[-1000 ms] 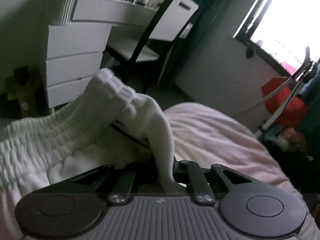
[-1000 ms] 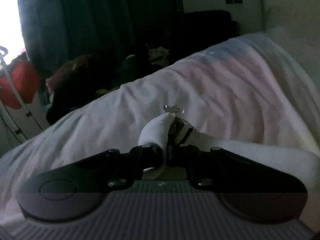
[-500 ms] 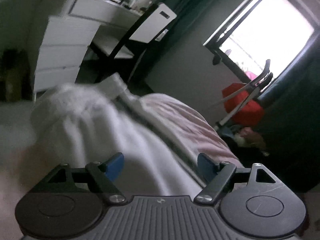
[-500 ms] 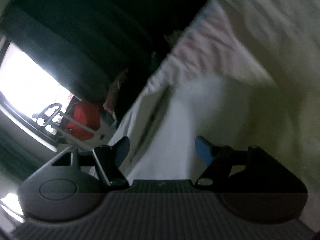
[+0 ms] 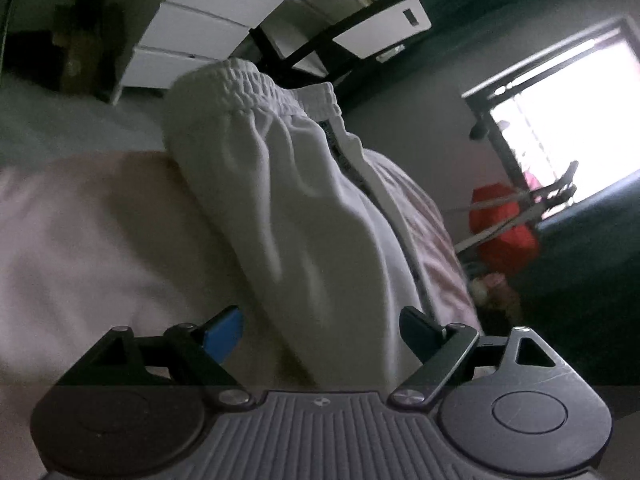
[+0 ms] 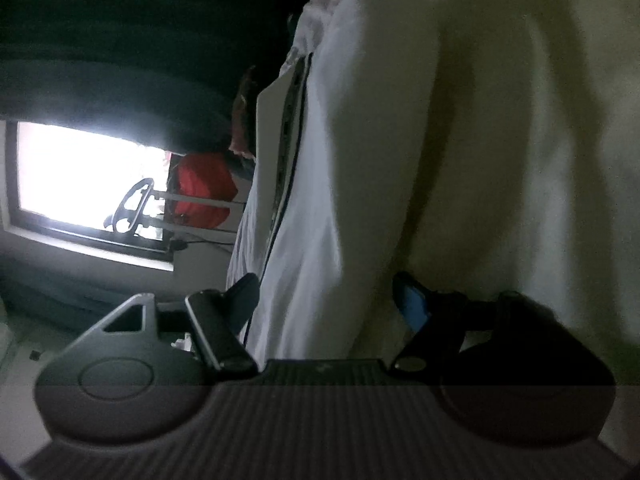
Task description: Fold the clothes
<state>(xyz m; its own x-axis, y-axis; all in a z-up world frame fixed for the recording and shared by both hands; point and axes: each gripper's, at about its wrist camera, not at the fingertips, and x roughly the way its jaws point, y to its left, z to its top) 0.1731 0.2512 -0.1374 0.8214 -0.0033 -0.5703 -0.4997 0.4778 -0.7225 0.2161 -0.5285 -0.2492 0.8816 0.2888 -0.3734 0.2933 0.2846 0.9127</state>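
Observation:
White trousers point(image 5: 304, 208) with a gathered elastic waistband point(image 5: 248, 84) and a dark side stripe point(image 5: 352, 160) lie folded lengthwise on the pale pink bed sheet point(image 5: 100, 240). My left gripper point(image 5: 320, 334) hovers open at their near end. The cloth runs between its spread fingers, and the blue pad point(image 5: 224, 334) stands clear of it. In the right wrist view, which is rolled sideways, the same trousers point(image 6: 360, 160) stretch away with the stripe point(image 6: 288, 140) along their left edge. My right gripper point(image 6: 326, 300) is open over the cloth, gripping nothing.
Beyond the bed stand a white drawer unit point(image 5: 192, 28) and a dark-framed chair point(image 5: 360, 28). A bright window point(image 5: 560, 120) and a red bag point(image 5: 504, 232) on a rack are at the right. The right wrist view shows that window point(image 6: 80, 176) and bag point(image 6: 204, 188) too.
Both grippers were shut on bunched white cloth a second ago. They have let go and opened wide. The trousers now lie flat on the bed, and both views have rolled.

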